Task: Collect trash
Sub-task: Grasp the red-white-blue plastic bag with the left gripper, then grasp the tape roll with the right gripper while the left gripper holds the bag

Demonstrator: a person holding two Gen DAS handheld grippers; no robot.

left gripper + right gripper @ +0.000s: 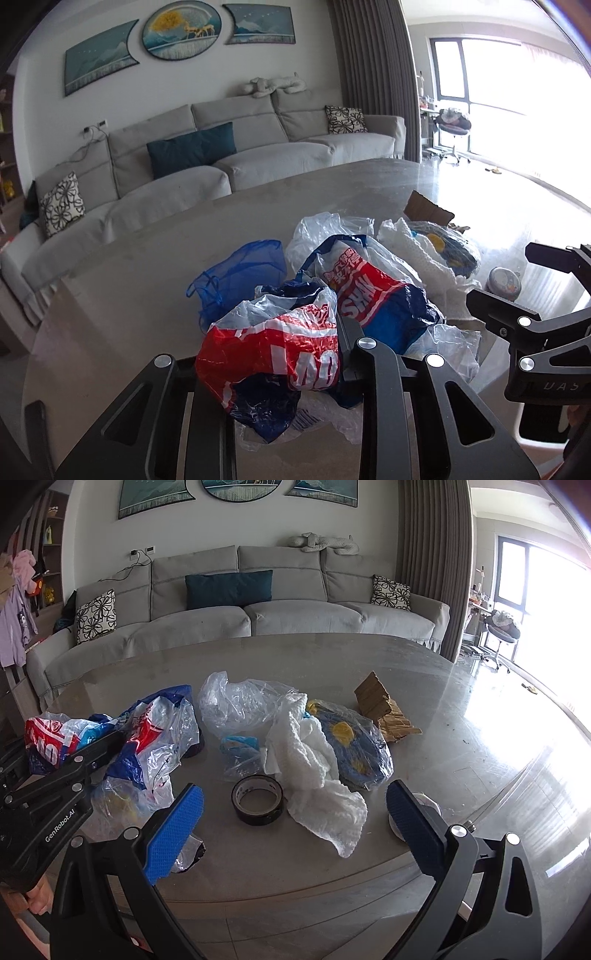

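So the left gripper point(295, 354) has its fingers pinching a crumpled red, white and blue plastic bag point(273, 354), which bulges out right in front of its camera and hides most of the fingers themselves. That bag sits at the left end of a whole heap of trash on the grey table point(332, 657). Just behind it there's a second printed bag point(373, 295) in the same colours, and a blue mesh bag point(236, 277) to its left. A clear plastic bag point(236, 701) lies further back in the middle. The right gripper point(295, 823) hangs over the near edge of the table with its blue-padded fingers point(173, 834) spread wide, nothing between them. Right in front of it are a roll of black tape point(258, 799) and a white knitted cloth point(314, 775) draped toward the table edge. There's also a clear bag with something blue and yellow inside point(354, 749), touching the cloth on its right. A torn piece of cardboard point(384, 709) sits behind that. A small round container point(428, 801) is partly hidden behind the right finger, can't tell what it is. A grey sofa point(258, 609) with cushions runs along the wall behind the table.
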